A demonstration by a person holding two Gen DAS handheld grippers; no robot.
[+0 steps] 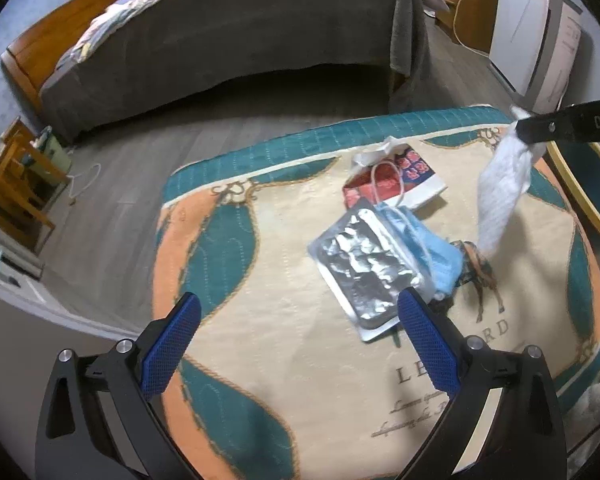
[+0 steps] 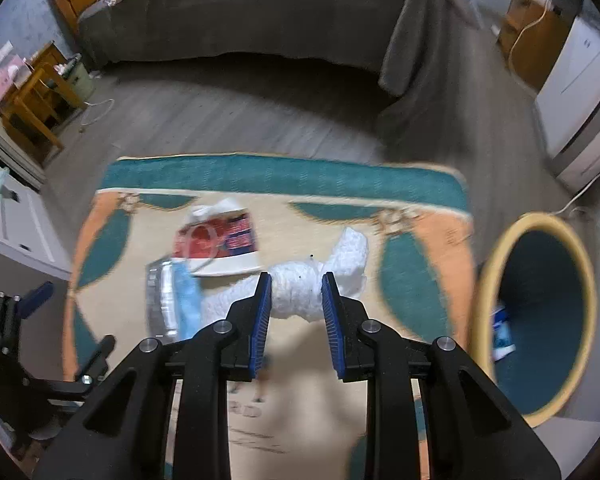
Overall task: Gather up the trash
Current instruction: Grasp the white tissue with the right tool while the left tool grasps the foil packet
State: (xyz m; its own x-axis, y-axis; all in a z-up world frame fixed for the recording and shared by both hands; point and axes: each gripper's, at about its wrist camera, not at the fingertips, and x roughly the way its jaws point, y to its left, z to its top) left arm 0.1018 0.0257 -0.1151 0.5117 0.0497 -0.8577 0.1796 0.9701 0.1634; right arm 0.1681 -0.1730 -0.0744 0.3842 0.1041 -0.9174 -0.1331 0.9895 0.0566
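The right claw [image 2: 296, 280] points steeply down over the rug [image 2: 416, 240], its blue pads clamped on the crumpled white paper towel [image 2: 300, 294] at the centre of the right wrist view. The towel bulges out on both sides of the pads, one end running toward the lower left, the other rising to the upper right of the fingers. In the left wrist view the same towel [image 1: 500, 196] hangs from a black finger of the right claw [image 1: 518, 126] at the upper right of the frame, lifted above the rug [image 1: 300, 360], its lower tip over the horse print.

The left claw [image 1: 300, 308] also tilts downward, with its jaws wide apart and nothing between them. Its right finger tip lies just over the lower edge of the silver foil packet [image 1: 364, 268], which lies flat on the rug at centre right of the frame. A blue face mask [image 1: 424, 240] lies partly under the packet's right side, and a red and white paper bag [image 1: 396, 184] lies just above them, its handles loose on top.

In the right wrist view the foil packet [image 2: 162, 296], mask [image 2: 188, 300] and bag [image 2: 220, 244] sit left of the clamped towel. The trash bin [image 2: 488, 280], yellow-rimmed with a teal inside, stands at the right edge of the frame beside the rug, with a blue and white wrapper [image 2: 502, 334] inside. A bed [image 2: 260, 12] with a grey cover fills the top of both views.
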